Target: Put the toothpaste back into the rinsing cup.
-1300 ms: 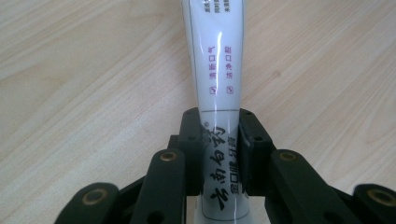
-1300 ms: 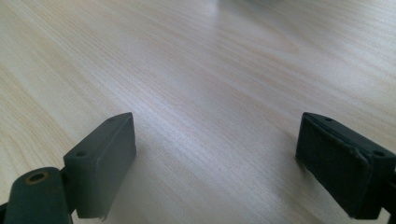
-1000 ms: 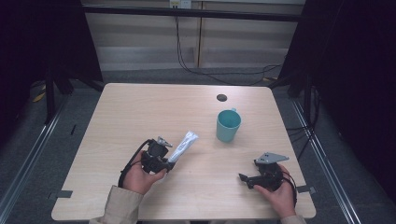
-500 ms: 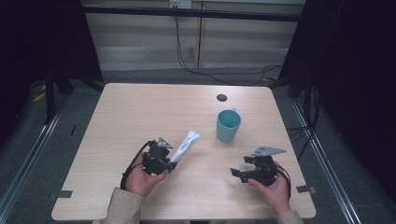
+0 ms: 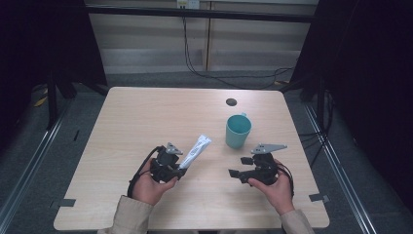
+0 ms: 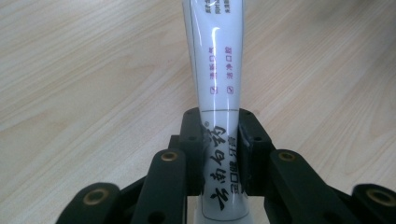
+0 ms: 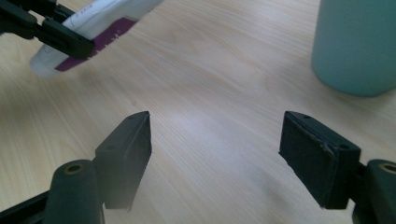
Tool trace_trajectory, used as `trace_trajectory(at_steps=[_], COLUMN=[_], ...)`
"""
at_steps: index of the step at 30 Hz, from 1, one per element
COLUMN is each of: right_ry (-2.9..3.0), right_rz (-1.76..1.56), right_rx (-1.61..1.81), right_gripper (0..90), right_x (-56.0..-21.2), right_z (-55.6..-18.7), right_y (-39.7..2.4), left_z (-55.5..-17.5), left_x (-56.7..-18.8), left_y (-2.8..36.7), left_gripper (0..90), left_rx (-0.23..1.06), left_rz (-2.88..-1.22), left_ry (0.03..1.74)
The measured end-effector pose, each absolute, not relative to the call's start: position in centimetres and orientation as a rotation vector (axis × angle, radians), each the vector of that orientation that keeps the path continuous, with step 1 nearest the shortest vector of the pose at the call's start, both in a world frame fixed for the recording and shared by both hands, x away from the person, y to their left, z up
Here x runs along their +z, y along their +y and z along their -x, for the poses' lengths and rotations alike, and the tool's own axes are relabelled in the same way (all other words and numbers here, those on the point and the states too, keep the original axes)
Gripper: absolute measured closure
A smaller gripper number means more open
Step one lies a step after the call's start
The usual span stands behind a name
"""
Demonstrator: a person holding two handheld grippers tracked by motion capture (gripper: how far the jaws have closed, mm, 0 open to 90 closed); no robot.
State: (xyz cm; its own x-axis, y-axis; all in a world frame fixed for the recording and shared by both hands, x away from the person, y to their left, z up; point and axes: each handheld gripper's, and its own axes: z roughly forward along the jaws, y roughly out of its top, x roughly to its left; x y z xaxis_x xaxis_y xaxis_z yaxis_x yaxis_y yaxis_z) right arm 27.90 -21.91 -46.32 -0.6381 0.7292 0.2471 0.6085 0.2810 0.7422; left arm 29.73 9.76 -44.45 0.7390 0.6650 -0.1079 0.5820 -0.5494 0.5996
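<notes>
I have the wooden table under me, its far edge at twelve o'clock. The biggest thing standing on it is the teal cup, upright at about two o'clock from the table's middle, with a small dark round mark on the wood beyond it toward twelve.

My left gripper sits at seven o'clock, and its jaws are clamped tight on the white toothpaste tube near the tube's lower end. In the left gripper view the tube runs straight up between the two black pads, printed with purple and black characters. From above, the tube slants out of the jaws toward one o'clock, its free end raised off the wood and pointing at the cup, well short of it.

My right gripper is at five o'clock, turned toward nine. Its jaws stand wide with nothing between them, though they have just been narrowing.
</notes>
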Motion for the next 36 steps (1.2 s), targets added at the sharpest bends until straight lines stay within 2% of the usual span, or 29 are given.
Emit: trace_trajectory(at_steps=[21, 36], right_ry=[2.418, 2.439], right_rz=[-1.264, -1.288], right_rx=[1.343, 1.36], right_gripper=[24.6, 26.7], right_x=[-44.1, -44.4], right_z=[-29.9, -31.5], right_y=[-19.0, -17.3], left_z=[-29.6, -29.2], left_x=[-44.5, -44.5], left_y=[8.4, 7.8], left_gripper=[75.3, 75.3], left_rx=[0.174, 0.161], left_rz=[-2.321, -2.31], left_ry=[0.888, 0.868])
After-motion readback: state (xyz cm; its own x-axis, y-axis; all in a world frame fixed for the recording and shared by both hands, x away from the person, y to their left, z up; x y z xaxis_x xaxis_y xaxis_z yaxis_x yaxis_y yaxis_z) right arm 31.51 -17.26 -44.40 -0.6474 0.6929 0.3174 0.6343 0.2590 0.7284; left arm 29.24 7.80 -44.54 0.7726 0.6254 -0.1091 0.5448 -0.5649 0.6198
